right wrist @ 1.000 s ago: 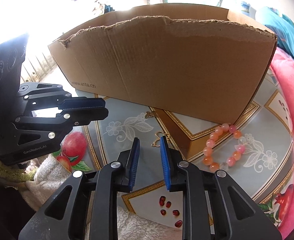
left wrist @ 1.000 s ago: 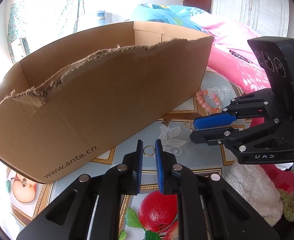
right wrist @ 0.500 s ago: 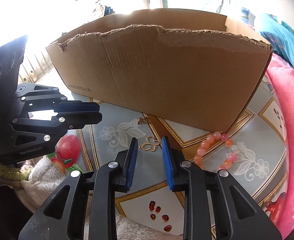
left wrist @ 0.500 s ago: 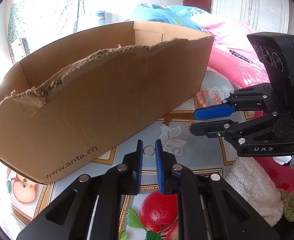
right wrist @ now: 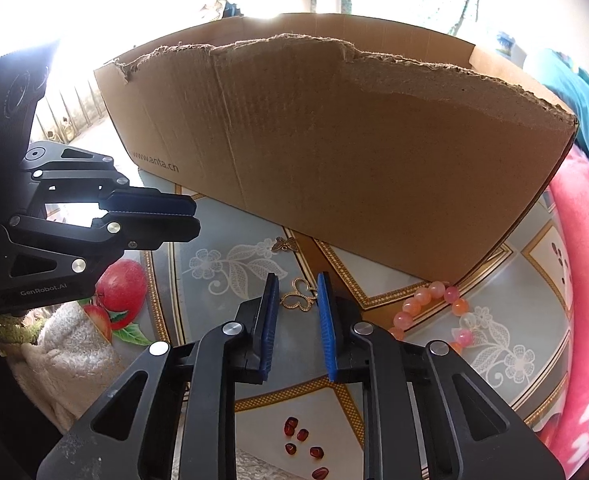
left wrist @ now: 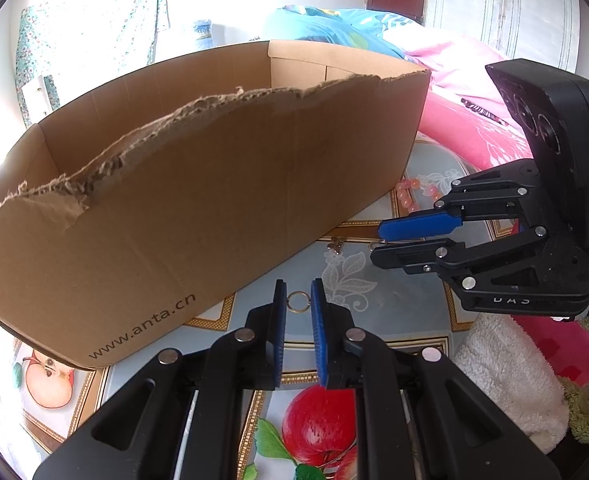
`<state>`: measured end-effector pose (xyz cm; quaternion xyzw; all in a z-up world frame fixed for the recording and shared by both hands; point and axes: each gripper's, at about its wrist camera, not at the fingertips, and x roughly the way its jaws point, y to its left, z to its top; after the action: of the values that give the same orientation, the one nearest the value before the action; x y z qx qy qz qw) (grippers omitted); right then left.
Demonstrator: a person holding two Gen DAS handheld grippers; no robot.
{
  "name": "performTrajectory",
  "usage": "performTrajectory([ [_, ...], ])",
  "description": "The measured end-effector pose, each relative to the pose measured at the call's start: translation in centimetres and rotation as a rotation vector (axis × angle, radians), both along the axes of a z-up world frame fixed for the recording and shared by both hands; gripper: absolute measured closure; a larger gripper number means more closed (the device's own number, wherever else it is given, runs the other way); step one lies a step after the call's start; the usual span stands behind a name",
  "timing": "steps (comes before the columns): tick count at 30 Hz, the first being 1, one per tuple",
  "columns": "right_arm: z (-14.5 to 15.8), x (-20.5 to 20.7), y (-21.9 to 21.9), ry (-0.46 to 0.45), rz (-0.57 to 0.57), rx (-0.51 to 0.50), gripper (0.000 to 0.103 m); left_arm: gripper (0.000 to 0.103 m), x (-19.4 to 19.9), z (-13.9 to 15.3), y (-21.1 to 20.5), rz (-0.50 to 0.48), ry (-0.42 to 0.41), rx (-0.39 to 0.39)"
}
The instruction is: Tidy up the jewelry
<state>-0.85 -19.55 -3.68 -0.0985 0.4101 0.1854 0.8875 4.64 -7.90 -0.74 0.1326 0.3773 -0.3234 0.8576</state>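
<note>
On the patterned tabletop (right wrist: 230, 320), from the biggest thing down to the smallest:

Box: a cardboard box (left wrist: 198, 200) with a torn near rim fills the back of both views; its inside floor is hidden, so what it already holds I cannot tell.

Left gripper (left wrist: 297, 300): jaws narrow, blue pads either side of a small gold ring (left wrist: 297, 302); the ring seems pinched between the tips, though I cannot be sure from this angle that it is off the cloth.

Right gripper (right wrist: 297, 298): jaws closing, with the gold butterfly charm (right wrist: 300, 298) between them; the pads look just short of pressing on it, and it lies flat on the table.

Other jewelry: a pink bead bracelet (right wrist: 434, 308) lies by the box's right corner, a second small butterfly piece (right wrist: 285, 245) near the box's foot, and red gem beads (right wrist: 302, 444) close to the near edge.

Step in hand: I judge this the pickup of the charm, with the ring waiting.

Next move: finish closing squarely on the thin charm, lift, then clear the ragged rim before dropping in.

Room: the grippers stand near each other, the box wall rises just ahead, and a fluffy towel (left wrist: 506, 372) crowds the near side.
</note>
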Motion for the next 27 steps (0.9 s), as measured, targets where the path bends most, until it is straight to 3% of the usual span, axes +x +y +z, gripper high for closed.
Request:
performTrajectory([
  [11, 0.3, 0.5, -1.2, 0.006, -0.004, 0.013, 0.086, 0.091, 0.1, 0.0, 0.0, -0.001, -0.001, 0.001],
  [27, 4.9, -2.2, -3.4, -0.065, -0.051, 0.074, 0.086, 0.091, -1.1, 2.1, 0.5, -0.034, -0.043, -0.032],
])
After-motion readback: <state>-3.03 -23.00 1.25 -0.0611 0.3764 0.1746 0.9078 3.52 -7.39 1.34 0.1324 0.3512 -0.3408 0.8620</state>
